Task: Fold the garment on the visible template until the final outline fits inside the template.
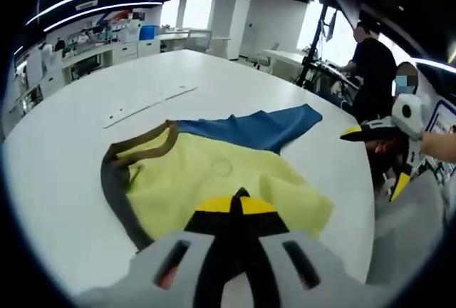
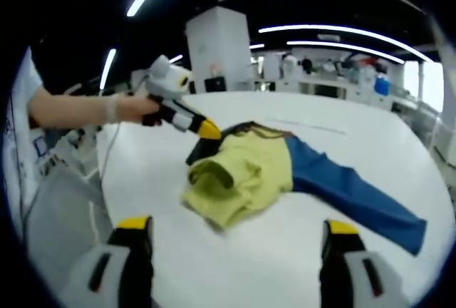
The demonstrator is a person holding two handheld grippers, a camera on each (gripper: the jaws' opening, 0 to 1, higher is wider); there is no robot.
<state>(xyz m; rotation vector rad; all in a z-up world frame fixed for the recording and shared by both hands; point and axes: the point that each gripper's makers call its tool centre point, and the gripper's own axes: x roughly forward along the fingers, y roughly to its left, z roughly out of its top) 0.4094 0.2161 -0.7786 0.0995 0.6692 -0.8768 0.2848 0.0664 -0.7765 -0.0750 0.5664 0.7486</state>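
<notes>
A yellow garment (image 1: pixel 214 172) with a brown collar (image 1: pixel 114 180) and a blue sleeve (image 1: pixel 263 128) lies crumpled on the white table (image 1: pixel 64 151). In the left gripper view my left gripper (image 1: pixel 240 197) has its jaws together at the garment's near yellow edge. From the right gripper view, the left gripper (image 2: pixel 209 130) pinches the garment (image 2: pixel 242 169) at its dark edge, where the cloth is bunched up. The blue sleeve (image 2: pixel 356 194) stretches to the right. My right gripper (image 2: pixel 239 237) stands open above bare table, short of the garment. It also appears as the right gripper (image 1: pixel 399 151) at the table's right side.
A pale strip with marks (image 1: pixel 146 103) lies on the table beyond the garment. A person in black (image 1: pixel 374 65) stands at desks behind the table's far right. A hand and sleeve (image 2: pixel 92 112) hold the left gripper. Office desks and a white pillar (image 2: pixel 221 51) stand further back.
</notes>
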